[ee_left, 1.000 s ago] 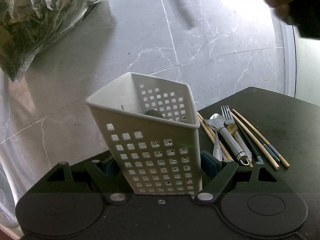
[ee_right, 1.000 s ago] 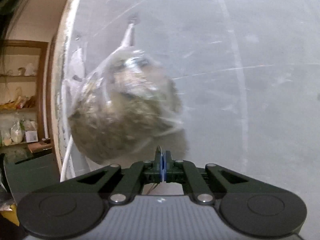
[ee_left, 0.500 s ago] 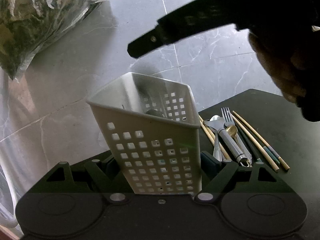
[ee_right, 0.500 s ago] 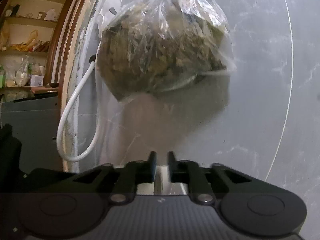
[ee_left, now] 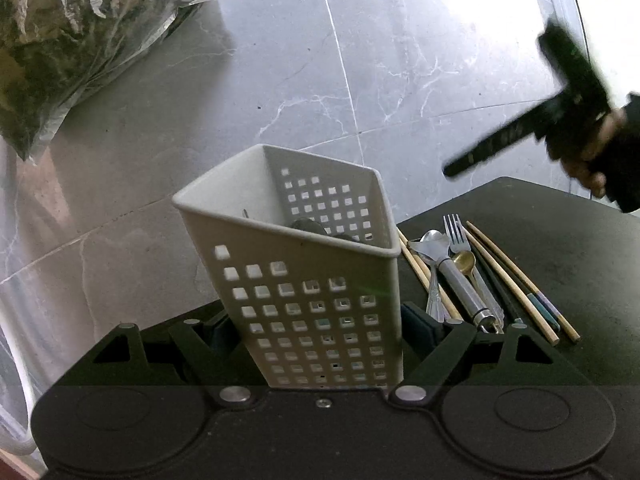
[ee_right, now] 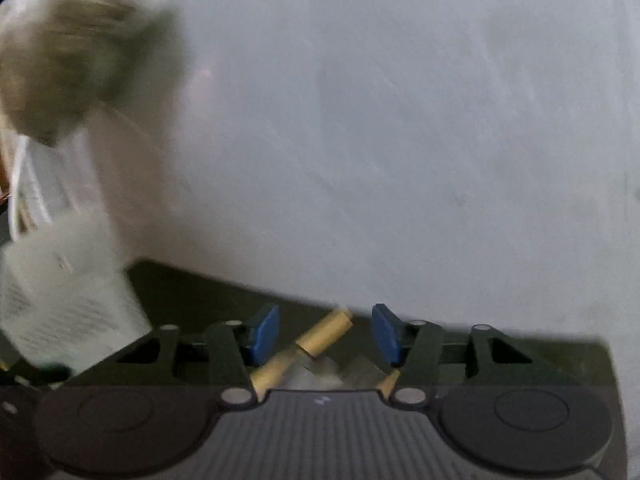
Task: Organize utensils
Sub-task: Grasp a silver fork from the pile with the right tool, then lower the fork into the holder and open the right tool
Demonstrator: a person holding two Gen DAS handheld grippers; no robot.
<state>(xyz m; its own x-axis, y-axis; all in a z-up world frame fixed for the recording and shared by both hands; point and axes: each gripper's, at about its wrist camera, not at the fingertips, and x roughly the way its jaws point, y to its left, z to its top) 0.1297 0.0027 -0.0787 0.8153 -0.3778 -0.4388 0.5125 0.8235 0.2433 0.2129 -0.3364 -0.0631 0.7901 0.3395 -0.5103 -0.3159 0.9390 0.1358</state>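
The left gripper (ee_left: pixel 316 320) clamps the white perforated caddy (ee_left: pixel 308 280), tilted on the black table (ee_left: pixel 560 248); just beside it to the right lie a fork (ee_left: pixel 456 236), spoons (ee_left: pixel 430 240) and chopsticks (ee_left: pixel 516 284) in a loose row; the right gripper (ee_right: pixel 326 334), jaws apart and holding nothing, hangs over a blurred gold-coloured utensil (ee_right: pixel 320 338); a plastic bag (ee_left: pixel 72 36) sits on the marble floor (ee_left: pixel 360 60).
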